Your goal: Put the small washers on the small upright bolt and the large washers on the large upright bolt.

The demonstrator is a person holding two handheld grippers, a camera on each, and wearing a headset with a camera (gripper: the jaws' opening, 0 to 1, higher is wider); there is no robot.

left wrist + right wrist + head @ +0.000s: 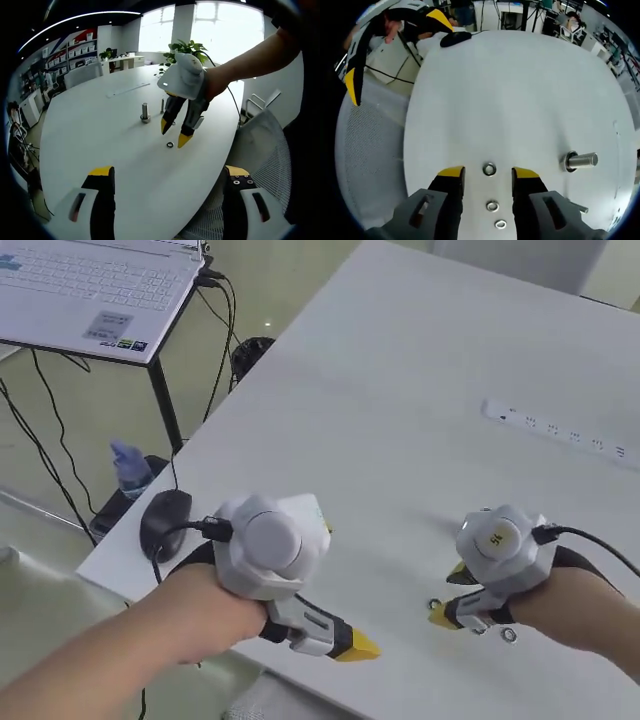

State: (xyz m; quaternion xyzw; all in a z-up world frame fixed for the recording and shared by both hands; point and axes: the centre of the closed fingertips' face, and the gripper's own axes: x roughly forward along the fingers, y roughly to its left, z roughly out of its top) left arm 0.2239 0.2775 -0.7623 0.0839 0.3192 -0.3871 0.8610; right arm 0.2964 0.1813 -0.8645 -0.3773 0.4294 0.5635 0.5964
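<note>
Closest up, the left gripper is held by the near edge of the white table, jaws spread wide, nothing in them. Right gripper is pointed down at the top, jaws parted, nothing gripped, and it's the nearer one by far. Large bolt is stood upright off to one side of those jaws, small bolt near it, both picked out in the left gripper view. Front washer is laid flat right between the tips, so a straight drop-and-pinch is probably called for. Two more washers are caught further back in the right gripper view; sizes can't be called.
</note>
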